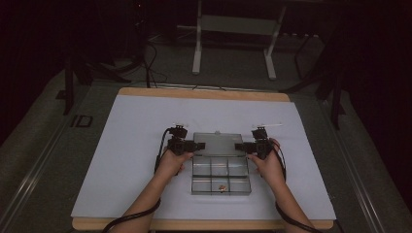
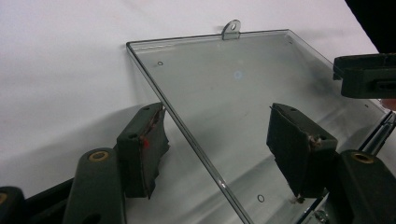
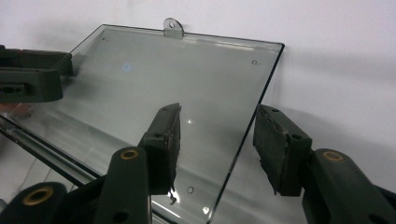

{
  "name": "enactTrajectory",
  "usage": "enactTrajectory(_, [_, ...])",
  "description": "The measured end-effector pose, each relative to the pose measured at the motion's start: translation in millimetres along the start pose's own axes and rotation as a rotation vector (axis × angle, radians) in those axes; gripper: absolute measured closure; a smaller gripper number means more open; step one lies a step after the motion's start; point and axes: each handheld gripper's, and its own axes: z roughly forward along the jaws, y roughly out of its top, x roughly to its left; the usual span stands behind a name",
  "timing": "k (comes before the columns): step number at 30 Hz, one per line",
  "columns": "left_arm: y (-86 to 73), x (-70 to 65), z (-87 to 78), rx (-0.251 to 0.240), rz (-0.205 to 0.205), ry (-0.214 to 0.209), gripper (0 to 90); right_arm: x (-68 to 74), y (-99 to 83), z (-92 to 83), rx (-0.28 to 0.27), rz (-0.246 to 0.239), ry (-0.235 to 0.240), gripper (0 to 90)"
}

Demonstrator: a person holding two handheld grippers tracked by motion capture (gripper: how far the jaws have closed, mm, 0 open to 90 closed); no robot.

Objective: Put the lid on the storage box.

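Open lid lying flat between two straddling grippers

The clear lid (image 1: 217, 141) is lying back on the white mat (image 1: 121, 145) behind its compartment box (image 1: 221, 175), long axis running hand to hand; the left gripper (image 2: 219, 140) and right gripper (image 3: 217, 140) are each bracketing a side edge, jaws parted, not yet pinching.
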Motion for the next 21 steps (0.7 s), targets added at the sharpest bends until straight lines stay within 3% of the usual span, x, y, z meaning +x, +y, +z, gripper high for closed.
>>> enactTrajectory(2, [0.4,-0.7,-0.1,0.001,0.006,0.005,38.2,-2.1,1.4,0.5,0.014,0.023,0.013,51.2])
enactTrajectory(7, [0.9,3.6,0.7,0.015,-0.043,-0.030,39.7,-11.0,4.9,2.9,0.062,0.115,0.074,50.1])
enactTrajectory(10, [1.4,3.8,0.8,0.017,-0.045,-0.034,40.1,-12.8,5.7,4.1,0.076,0.139,0.091,49.5])
enactTrajectory(14, [1.4,2.4,0.4,0.014,-0.036,-0.026,40.2,-11.3,6.6,3.6,0.081,0.131,0.080,49.4])
enactTrajectory(18, [0.9,0.3,-2.1,-0.004,-0.029,-0.029,41.2,-3.3,5.1,1.0,0.047,0.073,0.029,49.6])
enactTrajectory(19, [1.2,0.6,-2.7,-0.011,-0.043,-0.041,44.6,-3.0,4.7,0.3,0.038,0.075,0.029,50.1])
enactTrajectory(21, [1.9,-4.2,-5.7,-0.033,0.002,-0.022,46.4,-6.2,4.6,-1.6,0.023,0.106,0.066,53.9])
